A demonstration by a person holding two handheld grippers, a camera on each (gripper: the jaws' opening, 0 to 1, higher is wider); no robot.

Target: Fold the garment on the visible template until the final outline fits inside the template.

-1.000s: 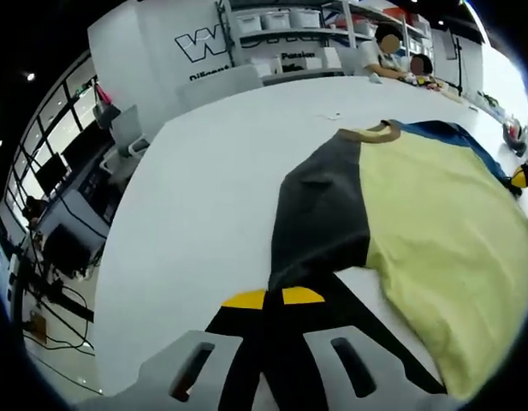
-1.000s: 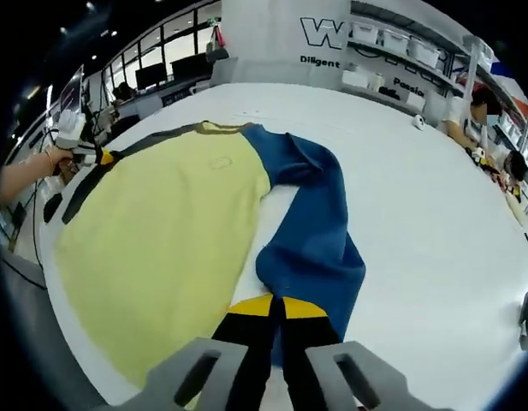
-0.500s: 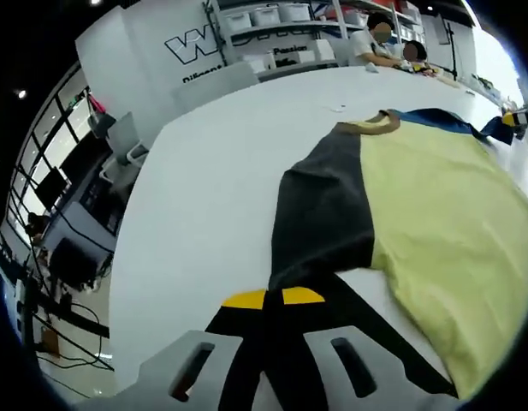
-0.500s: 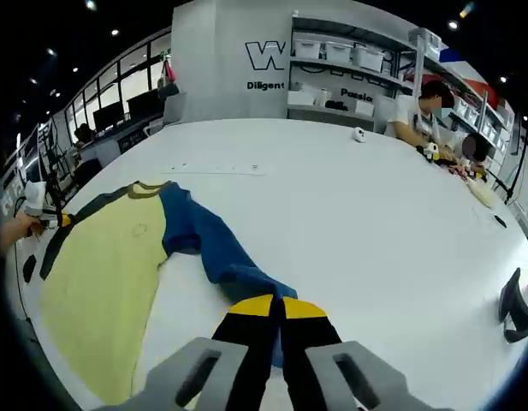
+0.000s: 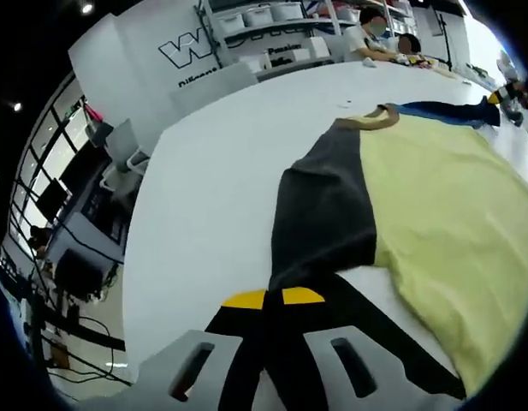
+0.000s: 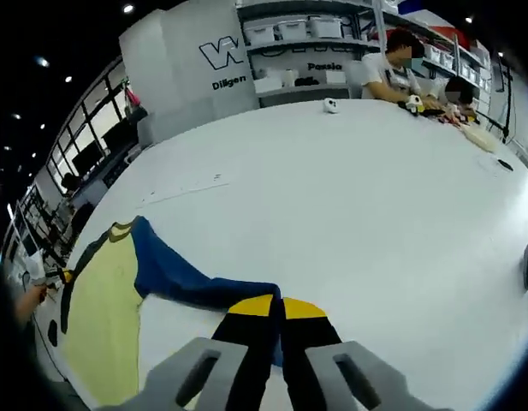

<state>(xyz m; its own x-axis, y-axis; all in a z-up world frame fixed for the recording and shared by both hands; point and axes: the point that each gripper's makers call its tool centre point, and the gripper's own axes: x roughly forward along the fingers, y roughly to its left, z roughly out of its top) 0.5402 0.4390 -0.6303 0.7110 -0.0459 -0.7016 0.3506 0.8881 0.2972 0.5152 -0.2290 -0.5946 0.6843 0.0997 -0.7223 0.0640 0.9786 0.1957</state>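
Both tongs clamp a sleeve of the garment on the white worktop.

In the left gripper view the left tongs (image 5: pixel 273 297) are closed on the dark grey sleeve (image 5: pixel 322 210); the garment's (image 5: pixel 435 201) yellow body lies flat on the worktop (image 5: pixel 212 171), tan collar (image 5: pixel 376 121) at the far end. In the right gripper view the right tongs (image 6: pixel 274 306) pinch the blue sleeve (image 6: pixel 195 287), drawn out sideways from the yellow body. People sit at the worktop's far edge.
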